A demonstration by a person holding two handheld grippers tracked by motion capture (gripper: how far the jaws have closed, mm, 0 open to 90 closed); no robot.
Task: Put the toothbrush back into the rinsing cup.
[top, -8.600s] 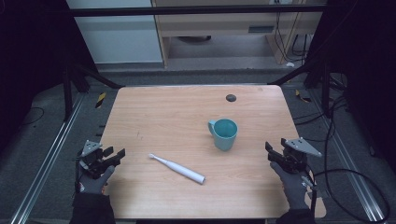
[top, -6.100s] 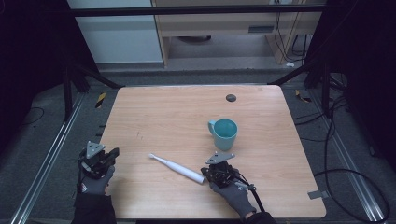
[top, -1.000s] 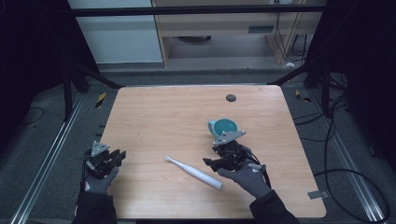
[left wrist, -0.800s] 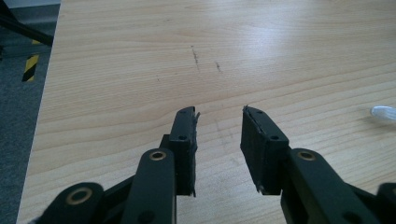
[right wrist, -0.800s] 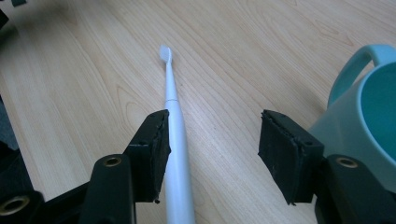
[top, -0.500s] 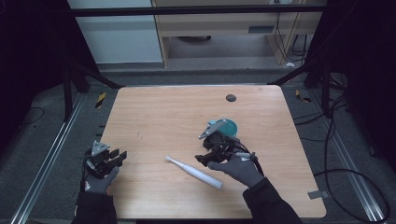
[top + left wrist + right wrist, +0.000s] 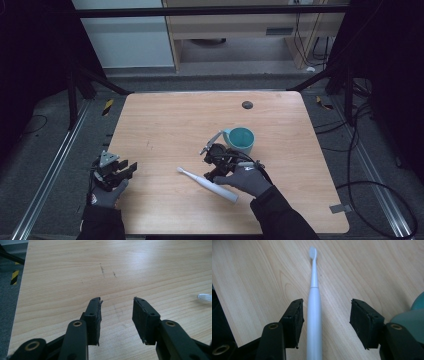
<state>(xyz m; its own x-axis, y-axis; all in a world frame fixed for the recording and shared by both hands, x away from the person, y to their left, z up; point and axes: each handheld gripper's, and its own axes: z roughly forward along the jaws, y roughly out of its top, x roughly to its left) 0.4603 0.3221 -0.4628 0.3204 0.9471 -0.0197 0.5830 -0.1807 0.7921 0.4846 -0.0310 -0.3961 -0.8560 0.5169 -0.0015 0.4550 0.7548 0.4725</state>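
On the pale wooden table (image 7: 165,120) (dark room around), both tools gape wide, holding nothing.

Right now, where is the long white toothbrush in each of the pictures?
High view: the long white plastic toothbrush lies on the wooden table, just below the right gripper.
Left gripper view: one white end pokes in at the right edge.
Right gripper view: it runs up the middle between the open jaws, nearer the left one.
Shared landmark: the teal cup, also at the right edge of the right gripper view.
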